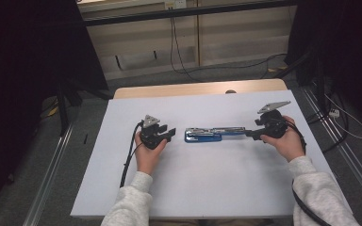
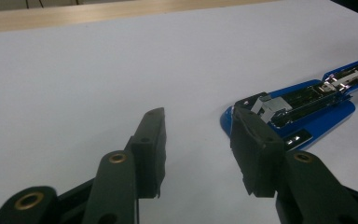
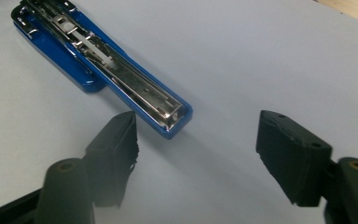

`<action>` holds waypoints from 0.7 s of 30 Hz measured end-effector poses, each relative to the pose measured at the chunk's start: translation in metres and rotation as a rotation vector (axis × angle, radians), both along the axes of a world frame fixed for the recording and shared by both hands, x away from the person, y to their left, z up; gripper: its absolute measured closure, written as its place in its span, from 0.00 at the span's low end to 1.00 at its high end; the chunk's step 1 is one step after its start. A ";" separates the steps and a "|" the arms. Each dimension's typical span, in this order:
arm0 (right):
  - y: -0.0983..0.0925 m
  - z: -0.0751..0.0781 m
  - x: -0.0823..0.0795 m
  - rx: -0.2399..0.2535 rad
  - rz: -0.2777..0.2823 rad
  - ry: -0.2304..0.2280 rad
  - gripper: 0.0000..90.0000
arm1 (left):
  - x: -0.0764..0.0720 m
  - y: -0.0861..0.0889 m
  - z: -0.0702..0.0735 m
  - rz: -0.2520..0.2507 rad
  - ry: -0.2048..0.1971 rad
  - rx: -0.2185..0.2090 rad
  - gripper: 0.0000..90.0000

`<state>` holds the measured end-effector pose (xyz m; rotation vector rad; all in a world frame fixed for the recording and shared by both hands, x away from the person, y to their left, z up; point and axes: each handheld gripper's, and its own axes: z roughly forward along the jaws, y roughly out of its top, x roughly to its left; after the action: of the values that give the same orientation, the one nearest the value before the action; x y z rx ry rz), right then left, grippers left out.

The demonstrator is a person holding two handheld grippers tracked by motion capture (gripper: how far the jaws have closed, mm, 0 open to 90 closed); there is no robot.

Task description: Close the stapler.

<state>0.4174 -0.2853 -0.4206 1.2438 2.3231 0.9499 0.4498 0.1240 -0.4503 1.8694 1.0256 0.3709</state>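
A blue stapler point(image 1: 202, 136) lies folded out flat on the white table point(image 1: 217, 183), with its metal staple channel point(image 3: 121, 70) facing up. My left gripper point(image 1: 170, 133) rests on the table just left of the stapler's rounded blue end point(image 2: 307, 100). Its jaws stand apart with nothing between them, and one fingertip point(image 2: 254, 149) covers the stapler's tip in the left gripper view. My right gripper point(image 1: 250, 134) sits at the stapler's other end. The open end of the channel point(image 3: 175, 116) lies just ahead of its left fingertip point(image 3: 116, 144), and the pads do not press on it.
A wooden strip point(image 1: 198, 88) runs along the table's far edge. Beyond it, cables point(image 1: 179, 52) trail over the floor by a pale wall panel. Dark stands and rails flank the table on both sides. Each gripper's black cable point(image 1: 128, 160) hangs toward the near edge.
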 end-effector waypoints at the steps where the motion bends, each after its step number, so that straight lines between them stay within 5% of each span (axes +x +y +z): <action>1: 0.000 0.000 0.000 0.000 0.000 0.000 0.36 | 0.001 -0.001 -0.001 -0.002 0.011 -0.001 0.62; 2: -0.001 -0.002 0.000 -0.006 0.000 -0.003 0.36 | 0.002 -0.002 -0.003 -0.008 0.020 0.012 0.70; 11: -0.005 -0.005 -0.002 -0.003 -0.011 0.010 0.37 | 0.006 -0.006 -0.009 -0.026 0.056 0.032 0.81; 18: -0.006 -0.014 -0.004 -0.038 -0.013 0.042 0.74 | 0.012 -0.019 -0.017 -0.043 0.114 0.089 1.00; 21: -0.003 -0.018 -0.003 -0.059 -0.007 0.064 0.81 | 0.013 -0.020 -0.017 -0.053 0.112 0.088 1.00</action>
<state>0.4143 -0.2888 -0.4385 1.2760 2.3760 0.8448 0.4631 0.1035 -0.4671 2.0106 1.0468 0.2873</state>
